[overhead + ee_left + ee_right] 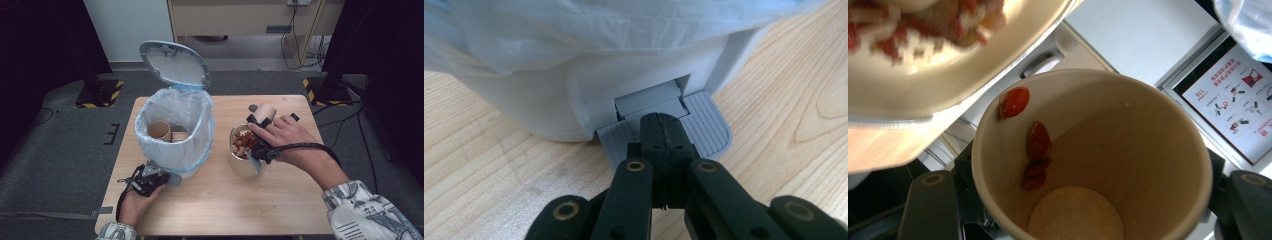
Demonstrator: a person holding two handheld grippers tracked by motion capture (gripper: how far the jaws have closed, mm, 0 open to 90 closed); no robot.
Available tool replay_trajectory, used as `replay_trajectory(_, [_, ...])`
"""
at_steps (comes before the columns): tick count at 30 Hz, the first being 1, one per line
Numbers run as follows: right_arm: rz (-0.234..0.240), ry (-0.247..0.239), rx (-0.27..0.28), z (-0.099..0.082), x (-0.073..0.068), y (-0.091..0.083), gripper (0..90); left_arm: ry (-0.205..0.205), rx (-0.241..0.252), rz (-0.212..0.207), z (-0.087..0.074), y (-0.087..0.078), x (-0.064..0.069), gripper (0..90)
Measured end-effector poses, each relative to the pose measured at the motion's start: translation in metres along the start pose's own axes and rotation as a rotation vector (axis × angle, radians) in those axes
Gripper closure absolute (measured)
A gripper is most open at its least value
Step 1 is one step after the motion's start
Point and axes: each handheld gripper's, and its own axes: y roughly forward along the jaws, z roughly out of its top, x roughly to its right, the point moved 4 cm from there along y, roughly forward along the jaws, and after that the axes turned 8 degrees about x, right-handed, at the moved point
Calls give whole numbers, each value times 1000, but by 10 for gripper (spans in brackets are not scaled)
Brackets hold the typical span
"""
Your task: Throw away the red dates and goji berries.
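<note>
The left gripper (663,131) has its jaws pressed together, the tips resting on the grey pedal (704,125) of the bin (175,130). The right gripper (261,122) grasps a paper cup (1093,155) between its jaws, just beside the metal bowl (242,167).

We can make out only one printed thing, in the right gripper view: a white instruction sheet (1235,107) in a dark frame, seen past the rim of the paper cup (1093,150). It carries a line or two of red characters at its top and small red and black pictograms below, but the print is too small for us to read. We find no other label, brand, number or sign that can be read.
</note>
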Motion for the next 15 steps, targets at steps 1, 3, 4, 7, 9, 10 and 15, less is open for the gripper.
replay_trajectory(1, [-15,26,7,1,1,1,289,3,-2,1,0,0,0,899])
replay_trajectory(3, [-30,44,-6,-3,5,1,289,3,-3,-3,0,0,-1,899])
replay_trajectory(4, [-40,61,-17,-7,7,2,289,1,-3,-3,0,0,-1,899])
replay_trajectory(7, [-42,65,-19,-9,7,1,287,3,-4,-3,0,0,-1,899])
replay_trajectory(9, [-45,67,-19,-11,6,-1,286,4,-3,-3,0,0,-1,899])
replay_trajectory(10, [-49,90,-14,-11,6,-1,284,5,-4,-2,0,0,-1,899])
replay_trajectory(15, [-84,176,-8,-18,8,-3,282,2,-3,-2,0,0,0,899])
